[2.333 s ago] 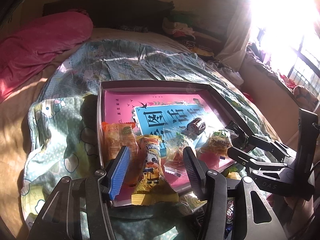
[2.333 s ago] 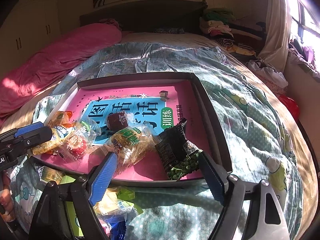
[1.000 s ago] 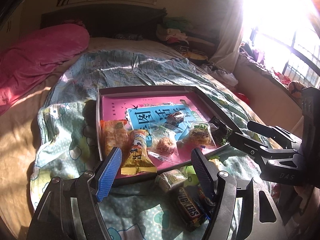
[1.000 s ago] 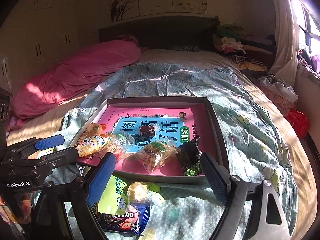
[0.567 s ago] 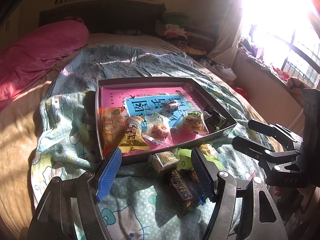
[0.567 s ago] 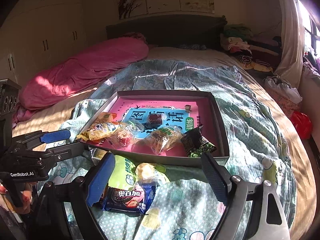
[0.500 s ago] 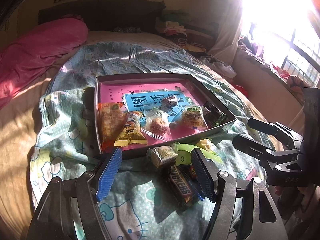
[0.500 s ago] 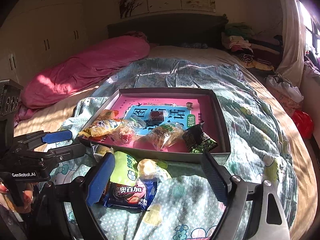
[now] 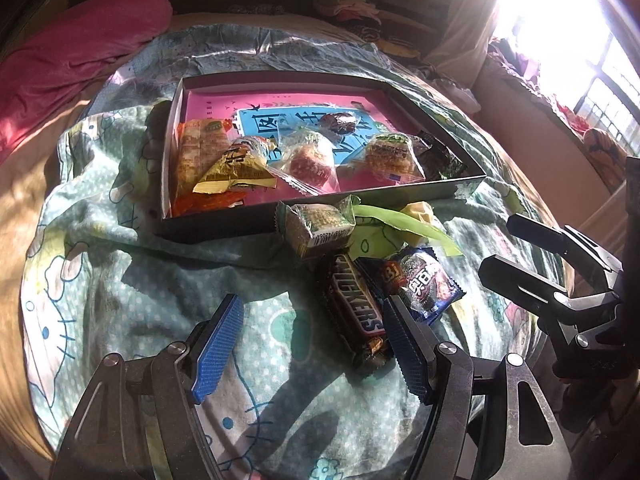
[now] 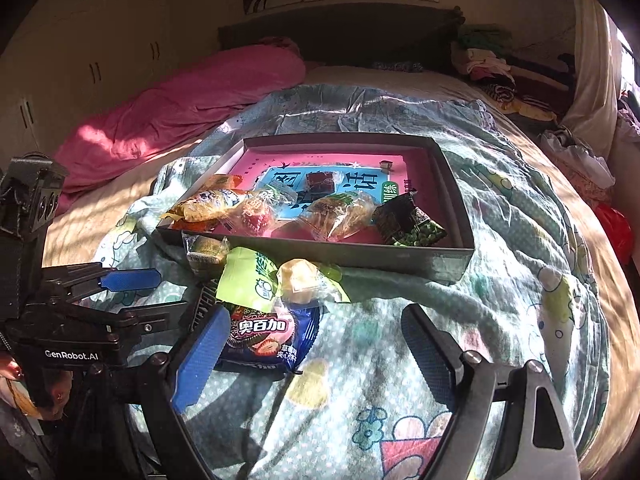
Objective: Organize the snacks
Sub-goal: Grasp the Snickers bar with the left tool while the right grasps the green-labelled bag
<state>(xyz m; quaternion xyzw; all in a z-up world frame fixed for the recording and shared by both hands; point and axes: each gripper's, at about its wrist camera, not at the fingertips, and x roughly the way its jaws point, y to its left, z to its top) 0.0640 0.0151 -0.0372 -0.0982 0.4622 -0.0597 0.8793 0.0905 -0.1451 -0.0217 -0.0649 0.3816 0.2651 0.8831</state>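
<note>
Firstly, left wrist view. Shallow dark tray [image 9: 224, 229] with upright card walls, lying on the bed at 12 o'clock from the left gripper [image 9: 312, 344]. Contents: pink book with a blue panel [image 9: 280, 108] flat on the bottom; orange packet [image 9: 196, 148] against the 9 o'clock wall; gold crinkled packet [image 9: 236, 168]; clear-wrapped red sweet [image 9: 310, 164]; small dark wrapped piece [image 9: 338, 120]; clear-wrapped tan cake [image 9: 390, 156]; dark green packet [image 9: 438, 156] in the 3 o'clock corner. Outside the tray, touching its near wall: block-shaped cake in clear film [image 9: 320, 228]. Nearer: lime-green wrapper [image 9: 404, 226], brown Snickers bar [image 9: 356, 304], blue biscuit packet [image 9: 428, 284]. Left gripper spread, nothing between its ribbed blue pads; the bar's near end lies just beside the right-hand pad. Right gripper [image 9: 510, 248] at 3 o'clock, black fingers parted. Bedspread [image 9: 120, 280]: rumpled pale teal cotton, cartoon-cat print. Pink quilt [image 9: 72, 48] at 10 o'clock; glaring window [image 9: 560, 20] at 1 o'clock.

Secondly, right wrist view. Tray [image 10: 360, 256] at 12 o'clock, same book [image 10: 256, 164] and packets within; green pea packet [image 10: 408, 224] at the near right. Loose pile at 11 o'clock: lime-green wrapper [image 10: 244, 276], round yellow cake in film [image 10: 300, 280], glossy blue biscuit packet [image 10: 268, 336] beside the left pad. Right gripper [image 10: 312, 344] spread wide, holding nothing. Left gripper [image 10: 158, 292] at 9 o'clock, parted. Dark headboard [image 10: 340, 28], cupboards [image 10: 80, 60], heaped clothes [image 10: 500, 68].
</note>
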